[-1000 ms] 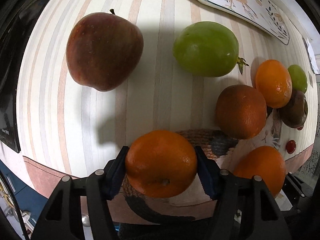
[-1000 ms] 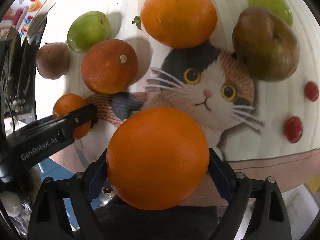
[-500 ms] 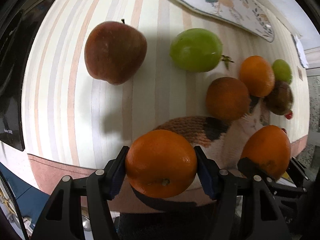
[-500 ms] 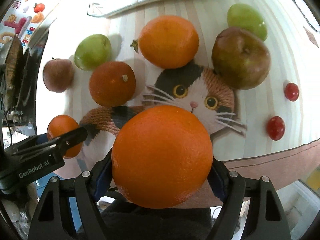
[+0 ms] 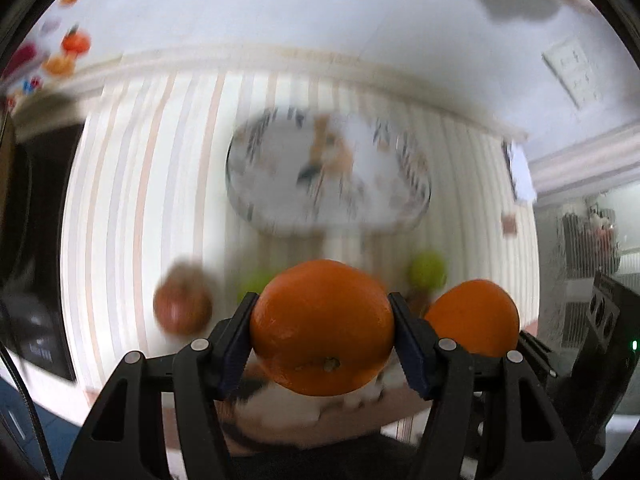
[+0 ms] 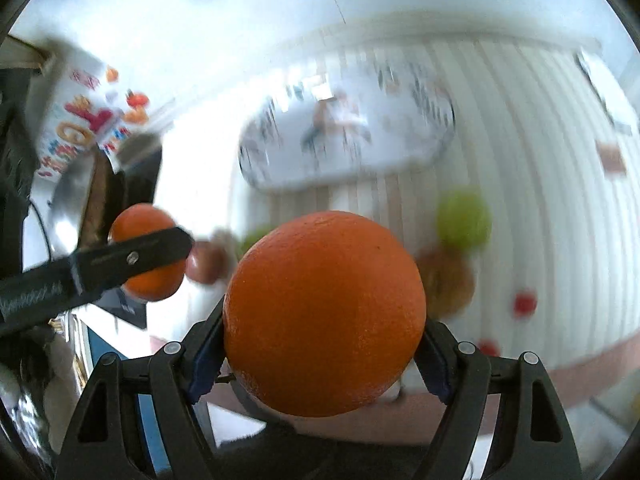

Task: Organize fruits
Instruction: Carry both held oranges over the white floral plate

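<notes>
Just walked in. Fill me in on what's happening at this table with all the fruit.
A person is sorting fruit with a handheld gripper in each hand. The left gripper is clamped on one orange, and the right gripper is clamped on a larger orange. Both are lifted above the striped tablecloth, pointing toward the patterned plate, which looks empty. A red apple, green fruits and small red ones lie on the cloth. The background is motion-blurred.

Below me the striped tabletop (image 5: 160, 184) carries a patterned oval plate (image 5: 328, 176) toward its far edge, with blurred green and reddish fruits lying nearer me.
</notes>
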Tool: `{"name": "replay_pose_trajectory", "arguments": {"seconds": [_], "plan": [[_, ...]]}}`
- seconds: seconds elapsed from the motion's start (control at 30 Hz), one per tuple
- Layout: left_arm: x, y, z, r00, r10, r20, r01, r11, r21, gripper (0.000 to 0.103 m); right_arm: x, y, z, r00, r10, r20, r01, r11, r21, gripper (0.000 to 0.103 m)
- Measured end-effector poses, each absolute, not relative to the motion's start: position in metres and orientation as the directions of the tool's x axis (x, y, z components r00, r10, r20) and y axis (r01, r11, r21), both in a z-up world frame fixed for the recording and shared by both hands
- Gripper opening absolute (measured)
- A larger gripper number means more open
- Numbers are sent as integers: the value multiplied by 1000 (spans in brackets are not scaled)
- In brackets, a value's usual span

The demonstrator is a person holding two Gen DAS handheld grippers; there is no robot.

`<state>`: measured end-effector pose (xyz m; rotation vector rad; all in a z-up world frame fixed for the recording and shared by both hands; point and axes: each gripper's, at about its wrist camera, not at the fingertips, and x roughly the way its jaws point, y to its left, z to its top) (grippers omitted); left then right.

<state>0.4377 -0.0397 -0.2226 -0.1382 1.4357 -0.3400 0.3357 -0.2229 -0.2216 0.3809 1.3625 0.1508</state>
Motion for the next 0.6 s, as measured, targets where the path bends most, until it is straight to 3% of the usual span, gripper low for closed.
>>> {"name": "replay_pose_trajectory", "arguments": {"seconds": [0.13, 0.37, 0.6], "plan": [[506, -56, -233, 117, -259, -959, 127, 961, -244, 61, 410, -216, -221, 236, 285, -929, 66, 949, 308, 83], [573, -62, -304, 10, -204, -979, 48, 978, -203, 61, 525, -214, -292, 141, 209, -968, 13, 977, 213, 83], [599, -72, -364, -125, -187, -974, -2, 982, -188, 61, 572, -220, -355, 33, 171, -985, 14, 985, 171, 83]]}}
